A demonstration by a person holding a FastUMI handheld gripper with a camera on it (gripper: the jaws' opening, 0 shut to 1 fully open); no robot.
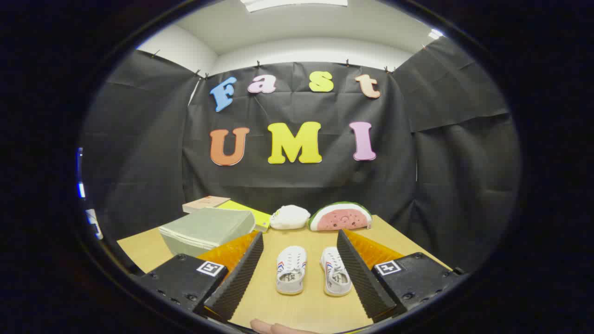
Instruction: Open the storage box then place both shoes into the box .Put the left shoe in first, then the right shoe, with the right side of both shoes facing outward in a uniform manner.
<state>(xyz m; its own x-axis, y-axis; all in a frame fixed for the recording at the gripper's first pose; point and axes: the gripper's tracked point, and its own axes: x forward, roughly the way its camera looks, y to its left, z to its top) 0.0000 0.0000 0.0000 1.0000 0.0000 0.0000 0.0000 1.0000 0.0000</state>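
Fingertips of a hand [278, 328] show at the near bench edge, under the claw [299, 278]. Claw is wide open, holds nothing; both fingers [239, 273] flank the shoes without touching them.

Count: two shoes, one box, two books, two plush toys.

Shoes sit side by side between the fingers, toes pointing away, a narrow gap between them. Left shoe [291, 269] and right shoe [335, 271] are white, perforated uppers, red-blue stripes on the sides, openings facing the camera. Right one angles slightly outward at the toe, close to its finger.

Box [206, 230] is grey-green, lid shut, lying flat, beyond the left finger and left of the shoes. Behind it, a yellow book [253, 214] and a tan book [204, 203], partly overlapped.

White plush [289, 217] and watermelon plush [341, 216] sit at the far bench edge by the black cloth, just beside each other.

Bench [306, 308] is bare wood ahead of the shoes up to the plushes, and at the far right corner.
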